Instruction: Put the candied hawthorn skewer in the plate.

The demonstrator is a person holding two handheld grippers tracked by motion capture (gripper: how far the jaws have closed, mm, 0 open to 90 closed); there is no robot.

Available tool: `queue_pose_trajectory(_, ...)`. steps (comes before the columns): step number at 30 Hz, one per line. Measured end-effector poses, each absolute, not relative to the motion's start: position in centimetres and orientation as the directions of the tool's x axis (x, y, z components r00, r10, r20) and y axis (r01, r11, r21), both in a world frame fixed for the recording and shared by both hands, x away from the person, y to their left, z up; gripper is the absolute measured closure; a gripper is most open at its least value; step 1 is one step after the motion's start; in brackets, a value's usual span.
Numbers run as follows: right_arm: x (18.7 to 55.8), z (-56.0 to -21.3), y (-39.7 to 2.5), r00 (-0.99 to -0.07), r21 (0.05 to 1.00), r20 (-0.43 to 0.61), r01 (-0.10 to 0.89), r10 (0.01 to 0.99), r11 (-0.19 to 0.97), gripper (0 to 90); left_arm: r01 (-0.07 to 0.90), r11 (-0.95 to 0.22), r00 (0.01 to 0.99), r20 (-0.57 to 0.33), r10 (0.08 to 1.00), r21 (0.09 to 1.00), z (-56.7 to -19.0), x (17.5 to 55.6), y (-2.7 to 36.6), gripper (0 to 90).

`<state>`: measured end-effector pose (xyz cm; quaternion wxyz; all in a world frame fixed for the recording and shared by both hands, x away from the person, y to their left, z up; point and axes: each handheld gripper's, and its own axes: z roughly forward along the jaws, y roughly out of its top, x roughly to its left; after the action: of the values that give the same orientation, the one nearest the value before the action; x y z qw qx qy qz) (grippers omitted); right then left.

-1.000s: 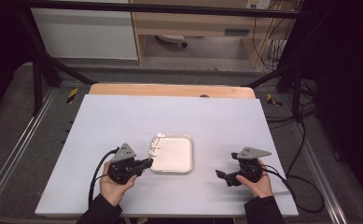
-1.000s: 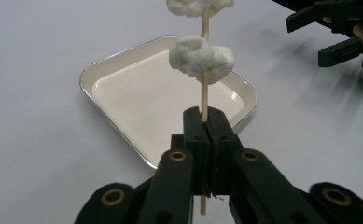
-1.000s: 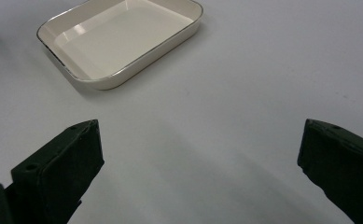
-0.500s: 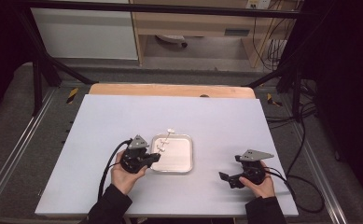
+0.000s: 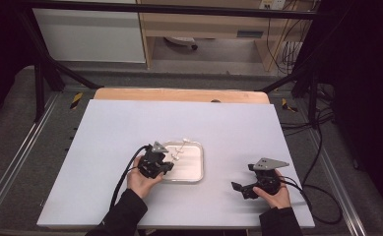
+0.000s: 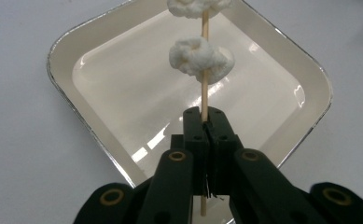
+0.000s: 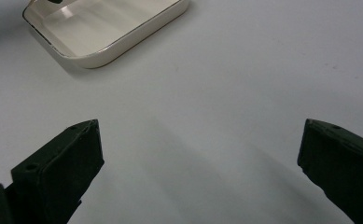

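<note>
Noting the skewer (image 6: pixel 204 88) now lifted off the tray (image 6: pixel 76 112) toward its 12 o'clock rim, clamped in my left gripper (image 6: pixel 205 122), I judge pickup complete; my right gripper (image 7: pixel 200 154) waits wide apart at 4 o'clock.

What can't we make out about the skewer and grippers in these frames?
- Skewer far tip: cut off by the top edge of the left gripper view, through the upper white piece.
- What the white pieces are: too small in the high view.
- Right gripper body: below the frame edge; jaws wide apart.
</note>
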<state>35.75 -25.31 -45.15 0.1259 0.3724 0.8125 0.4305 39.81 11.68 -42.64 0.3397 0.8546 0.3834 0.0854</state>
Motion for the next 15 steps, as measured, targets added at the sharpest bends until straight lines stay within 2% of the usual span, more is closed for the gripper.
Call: queue_pose_trajectory(15, 35.7, -45.13, -25.29, -0.689, 0.794, 0.122, 0.5, 0.715, 0.346, 0.7, 0.594, -0.539, 0.694, -0.043, 0.718, 0.597, -43.42, 39.72, 10.84, 87.3)
